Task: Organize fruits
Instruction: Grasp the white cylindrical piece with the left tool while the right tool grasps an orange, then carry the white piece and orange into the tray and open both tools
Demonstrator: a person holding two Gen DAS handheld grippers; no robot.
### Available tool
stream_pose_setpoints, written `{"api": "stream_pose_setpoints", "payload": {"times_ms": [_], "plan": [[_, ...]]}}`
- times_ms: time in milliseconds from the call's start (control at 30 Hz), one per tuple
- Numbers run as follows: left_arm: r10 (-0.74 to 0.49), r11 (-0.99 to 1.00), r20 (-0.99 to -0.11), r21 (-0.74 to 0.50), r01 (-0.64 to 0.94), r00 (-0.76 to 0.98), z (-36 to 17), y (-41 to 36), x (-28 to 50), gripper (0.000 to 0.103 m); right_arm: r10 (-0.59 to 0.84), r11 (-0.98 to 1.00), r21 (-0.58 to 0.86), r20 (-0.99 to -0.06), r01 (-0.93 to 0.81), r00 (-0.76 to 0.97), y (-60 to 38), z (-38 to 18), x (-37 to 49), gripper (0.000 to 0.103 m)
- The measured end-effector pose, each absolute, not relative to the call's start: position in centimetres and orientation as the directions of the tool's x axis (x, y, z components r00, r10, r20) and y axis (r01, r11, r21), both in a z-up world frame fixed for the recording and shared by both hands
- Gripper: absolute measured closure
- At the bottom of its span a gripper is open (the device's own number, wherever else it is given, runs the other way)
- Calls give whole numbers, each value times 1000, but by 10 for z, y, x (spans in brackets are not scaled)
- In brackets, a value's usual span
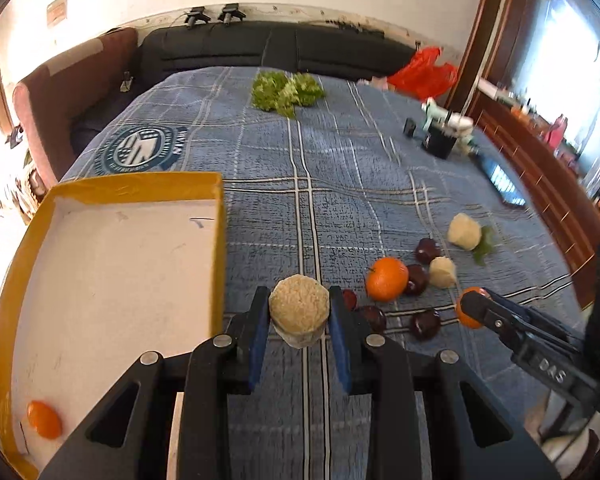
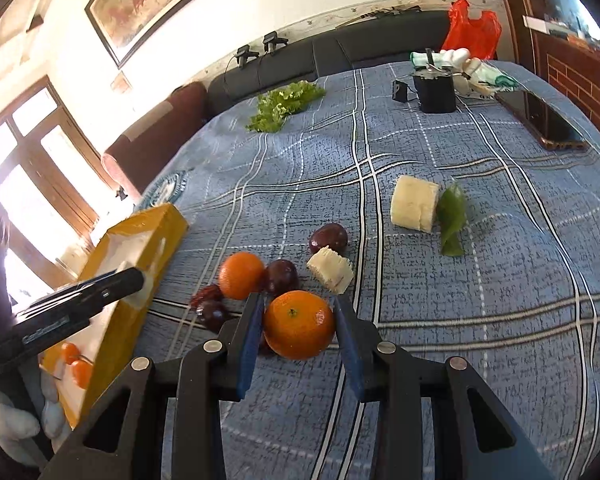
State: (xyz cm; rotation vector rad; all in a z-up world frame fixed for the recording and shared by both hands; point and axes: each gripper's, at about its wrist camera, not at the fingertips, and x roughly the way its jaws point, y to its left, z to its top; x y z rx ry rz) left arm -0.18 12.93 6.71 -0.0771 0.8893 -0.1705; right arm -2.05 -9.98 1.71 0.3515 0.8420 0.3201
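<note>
Left wrist view: the left gripper clamps a pale, grainy, roughly cylindrical fruit chunk between its blue-padded fingers, just beside the near right corner of a shallow cardboard tray with yellow walls and a white floor. One small orange lies in the tray's near corner. On the blue plaid bedcover, a round crest print carries lettering too small to read.

Right wrist view: the right gripper brackets a glossy, dimpled mandarin; both pads sit at its sides, though firm contact cannot be confirmed. Touching or just beside it lie a second mandarin, dark red dates, and a cut, fibrous pale wedge. A larger pale chunk rests against a green leaf, well apart. Open cloth extends toward the leafy greens and phone.
</note>
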Motion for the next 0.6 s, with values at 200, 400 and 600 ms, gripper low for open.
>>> {"api": "stream_pose_setpoints", "payload": {"times_ms": [200, 400, 600], "plan": [[-161, 983, -727, -179, 42, 667, 87, 175, -36, 75, 450, 880, 439, -643, -183, 620, -84, 40, -36, 63], [-67, 983, -722, -166, -78, 688, 88, 234, -56, 75, 524, 850, 428, -621, -307, 583, -32, 64, -49, 63], [-5, 969, -747, -169, -183, 665, 73, 290, -60, 75, 596, 800, 417, -641, -432, 484, 45, 69, -50, 63]]}}
